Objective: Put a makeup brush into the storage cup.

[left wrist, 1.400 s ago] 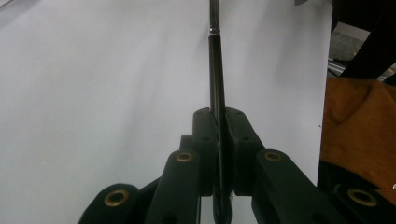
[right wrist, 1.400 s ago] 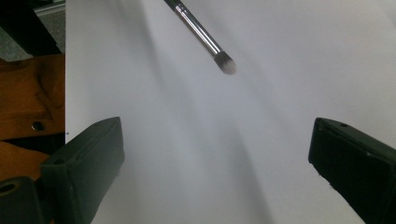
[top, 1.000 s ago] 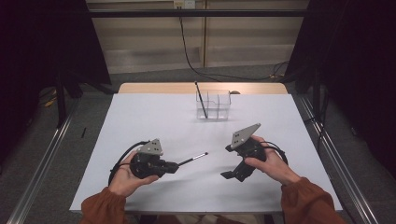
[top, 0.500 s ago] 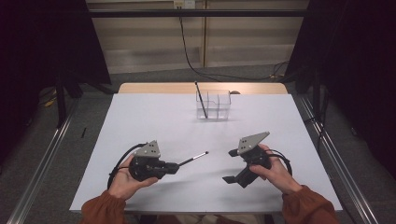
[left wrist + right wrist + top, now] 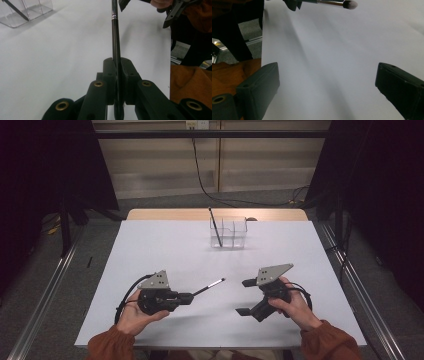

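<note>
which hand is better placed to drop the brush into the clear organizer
Left. The left gripper is shut on the brush, tip aimed toward the clear organizer. The right gripper has open, empty fingers.

I can read no text, label, brand, number or sign on anything here.

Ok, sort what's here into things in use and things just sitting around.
In use:
makeup brush, clamped in the left gripper
right gripper, jaws wide open

Sitting around:
clear organizer
black stick leaning in it
white table
</note>
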Demonstrator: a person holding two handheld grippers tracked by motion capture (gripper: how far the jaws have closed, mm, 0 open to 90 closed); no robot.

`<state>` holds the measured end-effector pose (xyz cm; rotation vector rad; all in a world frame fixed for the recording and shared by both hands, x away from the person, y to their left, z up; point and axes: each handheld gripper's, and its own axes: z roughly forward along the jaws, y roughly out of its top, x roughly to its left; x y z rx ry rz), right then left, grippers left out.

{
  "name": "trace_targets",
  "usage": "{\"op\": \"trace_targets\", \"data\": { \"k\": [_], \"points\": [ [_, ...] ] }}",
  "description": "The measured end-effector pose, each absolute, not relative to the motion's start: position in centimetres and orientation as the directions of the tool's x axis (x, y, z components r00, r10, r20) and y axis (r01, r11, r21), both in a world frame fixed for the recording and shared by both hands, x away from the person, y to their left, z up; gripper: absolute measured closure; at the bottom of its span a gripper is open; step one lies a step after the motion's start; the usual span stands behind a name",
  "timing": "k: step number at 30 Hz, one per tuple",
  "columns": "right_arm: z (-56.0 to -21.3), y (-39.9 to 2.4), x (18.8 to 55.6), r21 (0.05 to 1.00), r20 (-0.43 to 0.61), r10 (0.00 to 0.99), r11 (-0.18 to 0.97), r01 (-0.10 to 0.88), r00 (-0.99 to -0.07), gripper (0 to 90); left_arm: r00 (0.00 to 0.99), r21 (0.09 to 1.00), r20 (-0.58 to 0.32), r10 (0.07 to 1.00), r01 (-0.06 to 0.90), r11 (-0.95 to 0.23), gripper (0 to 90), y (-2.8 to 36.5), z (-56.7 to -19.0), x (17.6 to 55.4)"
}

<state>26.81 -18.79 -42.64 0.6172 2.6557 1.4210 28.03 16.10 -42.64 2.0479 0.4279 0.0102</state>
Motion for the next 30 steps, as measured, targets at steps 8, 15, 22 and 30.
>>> {"op": "trace_targets", "data": {
  "k": [8,15,22,30],
  "points": [
    [-42.81,-18.8,26.73,0.856,0.117,0.383,0.429,0.289,-0.916,4.6,0.94,0.879,-0.169,0.295,0.279,-0.386,83.6,16.1,-42.62,28.02],
    [-42.99,-18.68,26.7,0.909,0.101,0.387,0.338,0.243,-0.917,2.5,0.935,0.904,-0.18,0.304,0.279,-0.323,83.4,16.21,-42.82,28.01],
    [-42.99,-18.32,26.56,0.927,0.109,0.365,0.298,0.227,-0.924,2.4,0.936,0.925,-0.181,0.301,0.266,-0.272,83.4,15.98,-42.78,27.86],
    [-42.53,-18.09,26.46,0.941,0.15,0.353,0.234,0.242,-0.923,4.4,0.937,0.943,-0.192,0.29,0.258,-0.211,83.3,15.61,-42.68,27.66]
  ]
}}
